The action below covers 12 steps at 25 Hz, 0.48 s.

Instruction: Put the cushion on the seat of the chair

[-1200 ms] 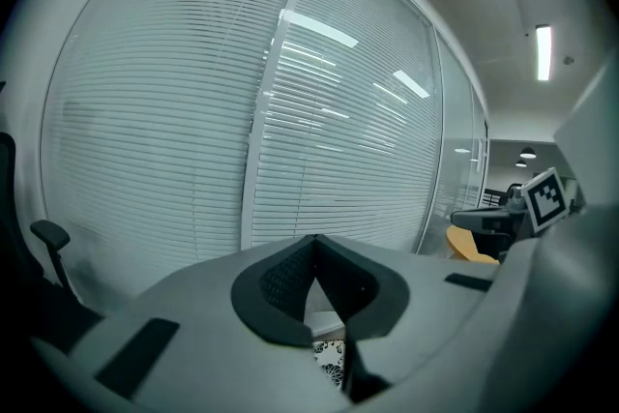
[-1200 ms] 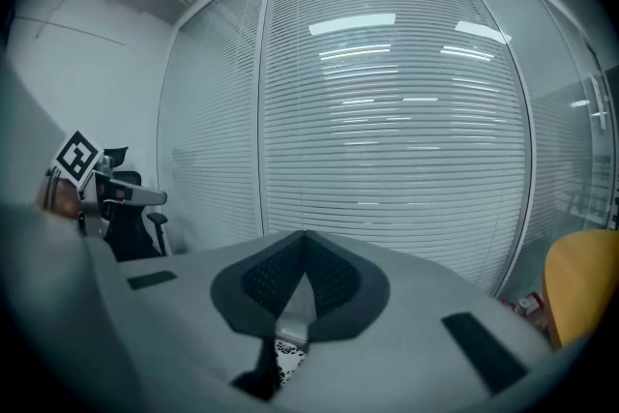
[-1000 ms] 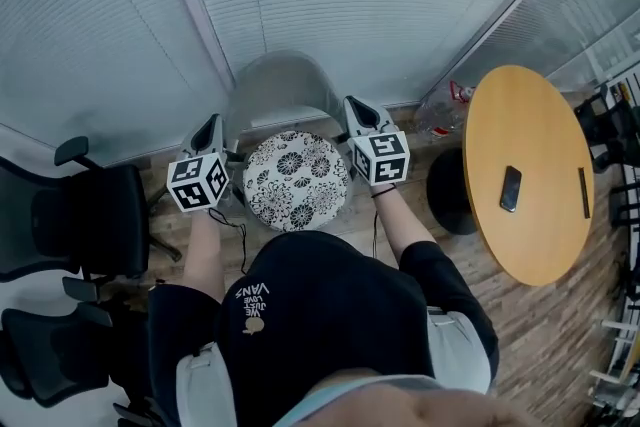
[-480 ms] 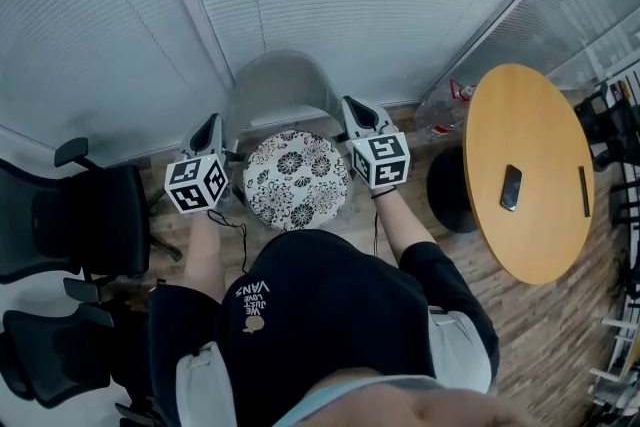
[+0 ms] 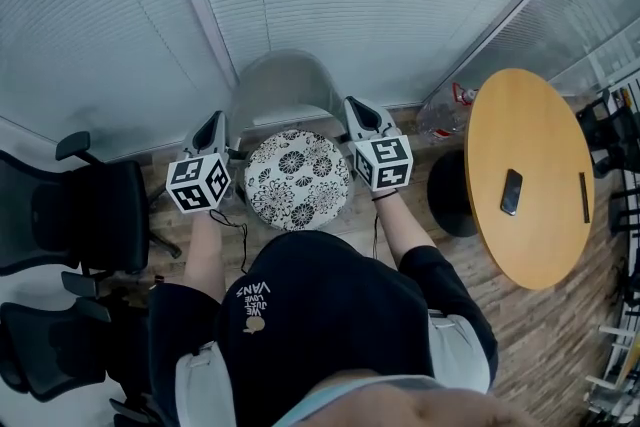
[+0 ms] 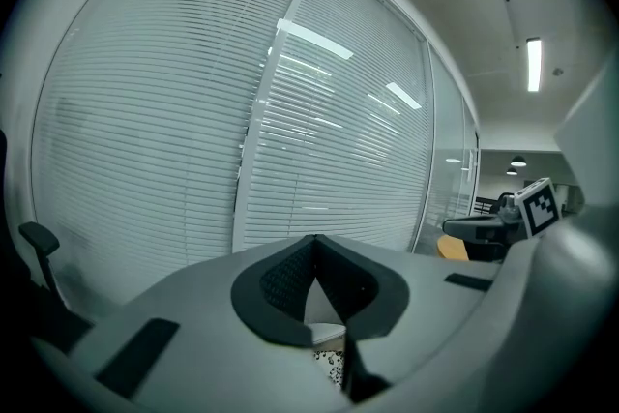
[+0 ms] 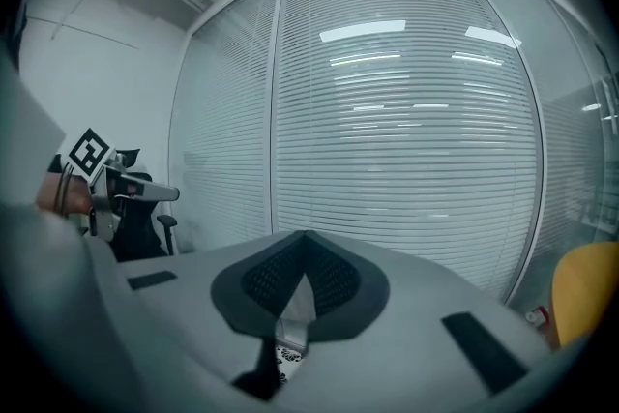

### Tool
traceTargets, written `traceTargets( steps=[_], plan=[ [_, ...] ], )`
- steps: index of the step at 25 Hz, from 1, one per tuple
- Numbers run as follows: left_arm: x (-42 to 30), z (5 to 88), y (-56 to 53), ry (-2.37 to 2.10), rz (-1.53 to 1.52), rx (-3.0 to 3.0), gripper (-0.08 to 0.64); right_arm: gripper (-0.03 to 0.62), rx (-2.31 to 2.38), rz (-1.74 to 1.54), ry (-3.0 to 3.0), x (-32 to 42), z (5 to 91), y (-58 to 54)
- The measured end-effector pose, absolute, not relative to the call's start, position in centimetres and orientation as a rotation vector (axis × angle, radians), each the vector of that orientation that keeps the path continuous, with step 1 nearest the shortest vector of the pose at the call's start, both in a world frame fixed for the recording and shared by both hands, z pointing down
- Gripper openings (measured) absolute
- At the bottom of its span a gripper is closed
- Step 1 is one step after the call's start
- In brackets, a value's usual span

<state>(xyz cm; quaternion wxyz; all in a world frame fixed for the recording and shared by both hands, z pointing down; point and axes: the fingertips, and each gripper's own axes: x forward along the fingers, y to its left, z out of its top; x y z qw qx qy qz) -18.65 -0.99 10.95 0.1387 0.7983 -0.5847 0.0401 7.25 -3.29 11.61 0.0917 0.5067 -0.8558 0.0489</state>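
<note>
Left claw (image 5: 213,122) and right claw (image 5: 352,105) closed, empty, beside round cushion (image 5: 298,180) flat on chair (image 5: 280,80) seat

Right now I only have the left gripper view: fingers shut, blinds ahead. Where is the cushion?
Observer: Head view shows the cushion lying flat on the seat of the grey chair.
Operator: Right gripper?
Observer: The right gripper is beside the cushion on its right, fingers shut with nothing between them.
Operator: Anything close on that side?
Observer: A round wooden table stands further right, apart from the chair, with a phone on it.
</note>
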Motion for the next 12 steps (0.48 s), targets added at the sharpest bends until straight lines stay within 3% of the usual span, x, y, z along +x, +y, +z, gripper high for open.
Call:
traceTargets(
  steps=[12],
  plan=[
    [-17.92, 10.82, -0.36, -1.675, 0.147, 2.331, 0.011, 0.017, 1.481, 0.156, -2.536, 7.15, 12.22, -2.63]
  ],
)
